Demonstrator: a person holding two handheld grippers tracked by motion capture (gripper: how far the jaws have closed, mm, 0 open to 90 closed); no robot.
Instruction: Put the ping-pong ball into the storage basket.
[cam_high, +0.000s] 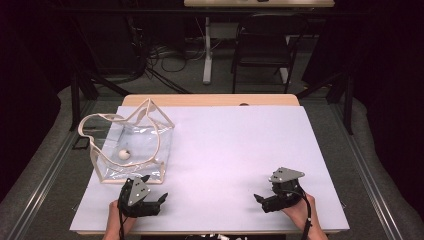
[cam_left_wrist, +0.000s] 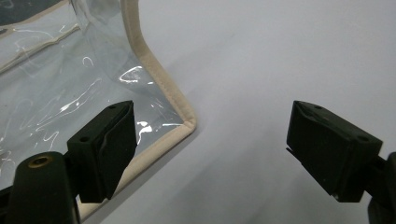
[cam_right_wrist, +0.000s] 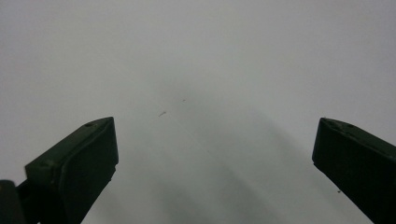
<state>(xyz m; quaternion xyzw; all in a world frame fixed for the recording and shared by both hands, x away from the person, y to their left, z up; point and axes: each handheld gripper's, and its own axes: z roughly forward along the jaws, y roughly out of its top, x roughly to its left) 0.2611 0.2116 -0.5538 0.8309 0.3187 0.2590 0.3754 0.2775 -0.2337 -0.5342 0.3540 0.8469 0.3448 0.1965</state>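
A clear plastic bag (cam_high: 135, 145) with beige trim and handles stands at the table's left. A small white ball (cam_high: 123, 154) lies inside it. My left gripper (cam_high: 155, 192) is open just in front of the bag's near right corner, empty. In the left gripper view that beige-edged corner (cam_left_wrist: 184, 122) lies beside my left jaw, not between the jaws. My right gripper (cam_high: 258, 201) rests open near the front right of the table. In the right gripper view its gripper (cam_right_wrist: 212, 163) has bare white surface between the jaws.
A white sheet (cam_high: 230, 145) covers the table. Beyond the far edge stand a dark chair (cam_high: 262, 45) and a white table leg (cam_high: 207, 50) with cables on the floor. Dark curtains close in both sides.
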